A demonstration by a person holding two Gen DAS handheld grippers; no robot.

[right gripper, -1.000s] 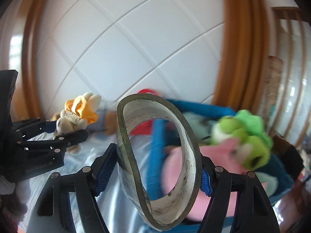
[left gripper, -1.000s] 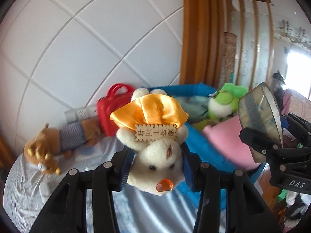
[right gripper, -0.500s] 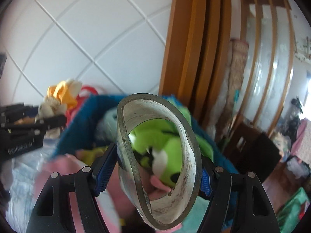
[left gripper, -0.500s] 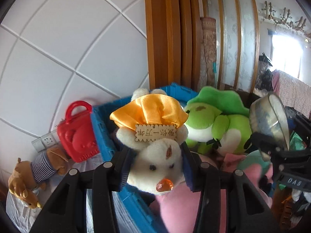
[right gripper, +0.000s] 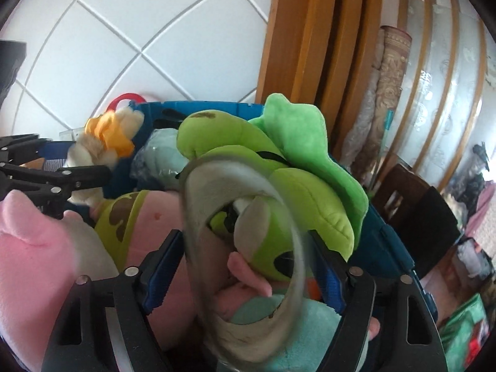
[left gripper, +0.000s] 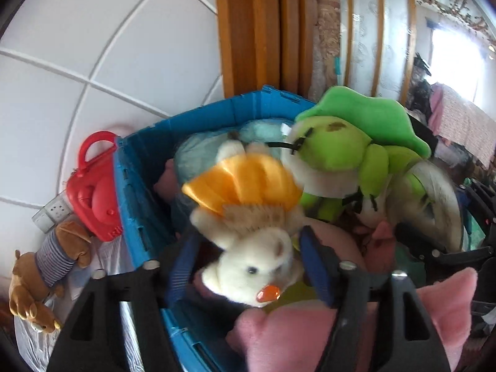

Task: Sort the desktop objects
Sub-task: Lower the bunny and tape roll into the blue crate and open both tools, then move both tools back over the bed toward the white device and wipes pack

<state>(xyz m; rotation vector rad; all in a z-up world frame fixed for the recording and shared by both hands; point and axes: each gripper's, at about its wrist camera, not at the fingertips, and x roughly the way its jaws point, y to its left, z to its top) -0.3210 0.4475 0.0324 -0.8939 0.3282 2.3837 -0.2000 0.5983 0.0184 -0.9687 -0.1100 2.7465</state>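
My left gripper stands open over the blue bin. The cream plush with the orange bonnet sits tilted and blurred between its fingers, apart from the pads. My right gripper is open too, and the grey tape ring is blurred and loose between its fingers above the green frog plush. The frog also shows in the left wrist view. The left gripper and cream plush show at the left of the right wrist view.
The bin holds a pink plush, a teal plush and others. A red toy case and a brown striped plush dog lie left of the bin on the white cloth. Tiled wall and wooden frame stand behind.
Both grippers moved right, over the bin, and lowered. Both sets of jaws have opened: the cream plush and the tape ring have come loose and are dropping.
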